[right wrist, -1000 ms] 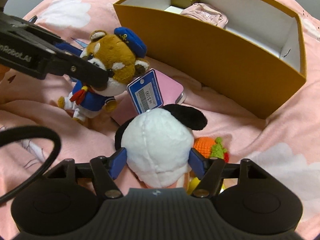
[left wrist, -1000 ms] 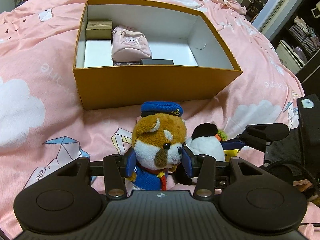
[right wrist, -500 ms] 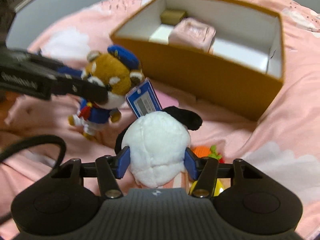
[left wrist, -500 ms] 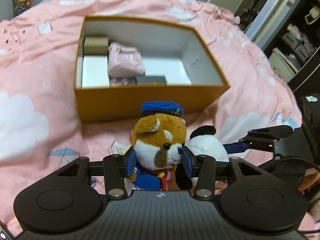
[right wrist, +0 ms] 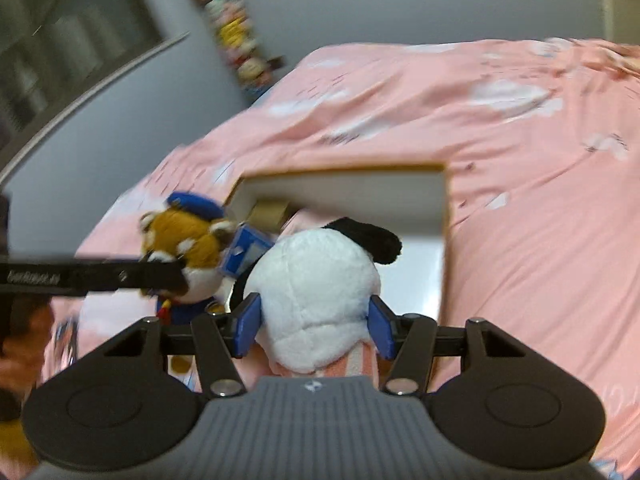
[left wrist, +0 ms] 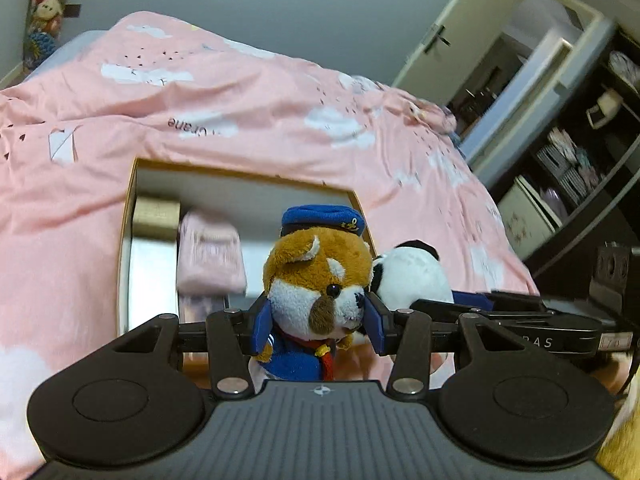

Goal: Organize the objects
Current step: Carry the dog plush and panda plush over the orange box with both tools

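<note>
My left gripper (left wrist: pixel 318 322) is shut on a brown and white plush dog (left wrist: pixel 320 276) with a blue sailor cap, held up in the air. My right gripper (right wrist: pixel 314 326) is shut on a white plush toy (right wrist: pixel 316 292) with black ears; its blue pads press into both sides. Each toy shows in the other view too: the white plush toy (left wrist: pixel 412 276) to the right, the plush dog (right wrist: pixel 188 248) to the left with a blue tag. Behind and below both toys lies the open orange cardboard box (left wrist: pixel 128 208) on the pink bed.
The box holds a small tan box (left wrist: pixel 156 216), a pink pouch (left wrist: pixel 210 256) and a white lining. The pink duvet (left wrist: pixel 240 120) spreads all round. Dark shelves (left wrist: pixel 580 152) and a doorway stand at the right; a strip of dolls (right wrist: pixel 240 44) hangs on the wall.
Both grippers have risen off the bed with their toys and tilted up, so the box now sits lower and nearer behind them. The right gripper's jaws closed in on the white plush.
</note>
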The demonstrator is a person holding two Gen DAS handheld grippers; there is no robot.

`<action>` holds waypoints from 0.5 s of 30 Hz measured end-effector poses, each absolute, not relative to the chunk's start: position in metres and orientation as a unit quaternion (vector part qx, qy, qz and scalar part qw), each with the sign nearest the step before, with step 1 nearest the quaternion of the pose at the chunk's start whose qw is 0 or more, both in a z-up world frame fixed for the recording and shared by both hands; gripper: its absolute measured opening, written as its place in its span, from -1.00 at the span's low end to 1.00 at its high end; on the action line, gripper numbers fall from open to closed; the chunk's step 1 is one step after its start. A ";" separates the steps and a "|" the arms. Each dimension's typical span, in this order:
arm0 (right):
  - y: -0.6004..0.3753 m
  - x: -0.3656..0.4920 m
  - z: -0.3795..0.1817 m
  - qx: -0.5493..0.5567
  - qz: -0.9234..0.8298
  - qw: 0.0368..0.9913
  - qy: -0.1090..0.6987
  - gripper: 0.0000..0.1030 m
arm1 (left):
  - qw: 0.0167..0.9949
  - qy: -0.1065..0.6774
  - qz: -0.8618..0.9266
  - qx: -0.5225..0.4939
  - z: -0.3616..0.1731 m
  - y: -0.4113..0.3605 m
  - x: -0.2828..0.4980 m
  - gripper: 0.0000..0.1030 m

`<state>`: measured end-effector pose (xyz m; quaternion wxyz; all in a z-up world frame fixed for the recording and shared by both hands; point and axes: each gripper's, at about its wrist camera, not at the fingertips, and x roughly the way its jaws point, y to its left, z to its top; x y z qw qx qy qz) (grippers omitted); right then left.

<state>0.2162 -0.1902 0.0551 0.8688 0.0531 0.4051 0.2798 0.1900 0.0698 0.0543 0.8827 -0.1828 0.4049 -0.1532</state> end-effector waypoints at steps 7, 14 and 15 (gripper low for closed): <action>-0.190 0.280 0.041 0.126 0.209 0.874 0.420 0.14 | 0.867 0.429 -0.120 -0.221 0.017 0.065 0.263 0.04; -0.170 0.325 0.013 0.124 0.164 0.872 0.444 0.14 | 0.845 0.465 -0.099 -0.246 -0.031 0.064 0.314 0.04; -0.167 0.330 0.009 0.121 0.159 0.872 0.448 0.14 | 0.840 0.470 -0.099 -0.251 -0.036 0.065 0.319 0.04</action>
